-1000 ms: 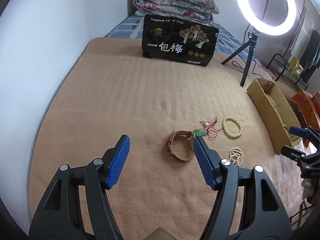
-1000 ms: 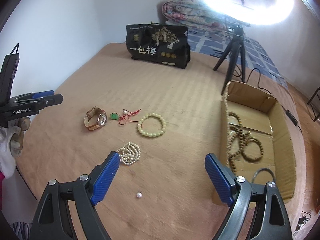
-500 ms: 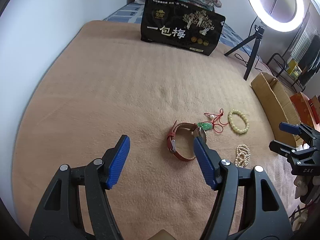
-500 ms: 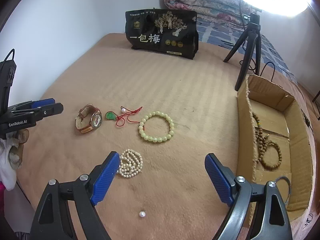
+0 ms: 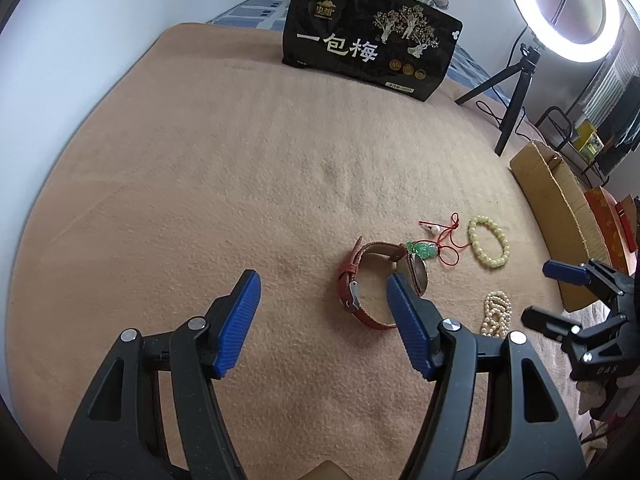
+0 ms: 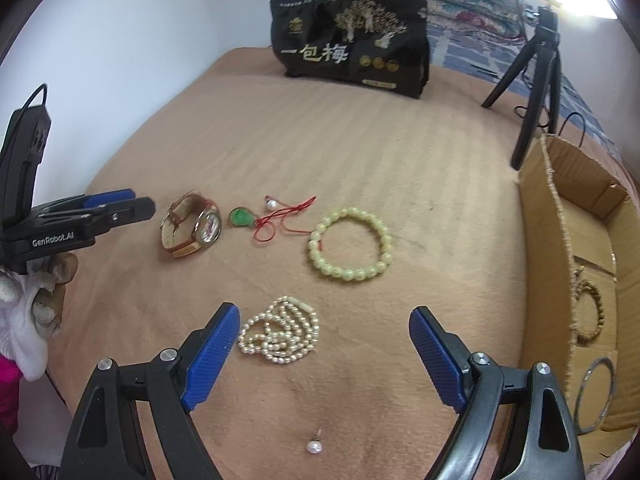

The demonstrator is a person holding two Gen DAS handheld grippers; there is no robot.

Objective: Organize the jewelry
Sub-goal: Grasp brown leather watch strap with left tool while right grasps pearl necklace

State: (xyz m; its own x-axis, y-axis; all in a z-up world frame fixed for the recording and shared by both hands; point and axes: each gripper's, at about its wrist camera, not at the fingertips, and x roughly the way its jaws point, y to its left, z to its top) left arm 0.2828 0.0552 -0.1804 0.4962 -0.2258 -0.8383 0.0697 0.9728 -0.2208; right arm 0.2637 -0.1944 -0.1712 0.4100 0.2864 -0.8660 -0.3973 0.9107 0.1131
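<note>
Tan-blanketed bed (image 5: 224,184), my left gripper (image 5: 324,320) fingers apart near red leather-strap wristwatch (image 5: 376,280), my right gripper (image 6: 324,356) fingers apart over white pearl strand (image 6: 280,332).

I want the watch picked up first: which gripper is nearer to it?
Left. The left gripper is open with the watch just ahead beside its right finger. The right gripper is open over the pearl strand, farther away.

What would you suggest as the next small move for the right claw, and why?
Probably ease the right claw forward and down over the pearl strand. It is open and empty, the strand lies bunched on the blanket just ahead between its fingers, and the cardboard box stands close on its right for the drop.
</note>
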